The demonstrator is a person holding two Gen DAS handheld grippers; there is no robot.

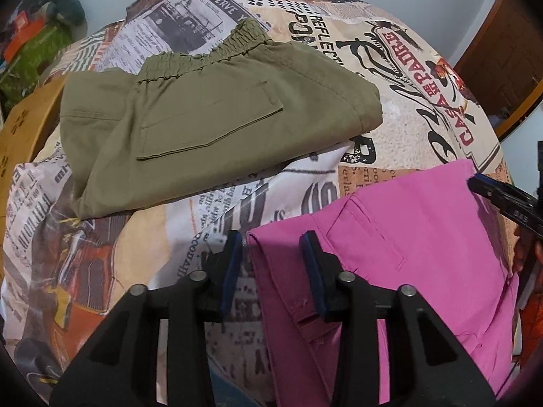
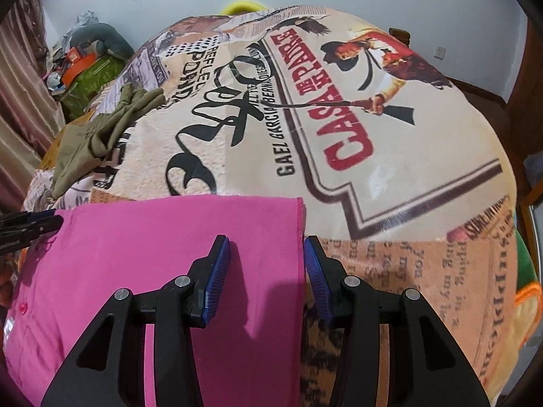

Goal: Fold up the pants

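Pink pants (image 2: 163, 247) lying flat on the printed blanket (image 2: 390, 176), long axis running between both grippers (waist at the left gripper (image 1: 275, 257), right gripper (image 2: 266, 264)), each parted astride an edge

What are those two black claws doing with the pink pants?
A person is folding the pink pants on a bed with a printed blanket. The left gripper and right gripper each straddle one edge of them, jaws open, nothing pinched yet. Green pants already lie folded nearby.

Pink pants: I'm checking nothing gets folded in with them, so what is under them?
The pink pants lie on the printed bedspread, which shows all around them. Anything beneath the cloth itself is covered.
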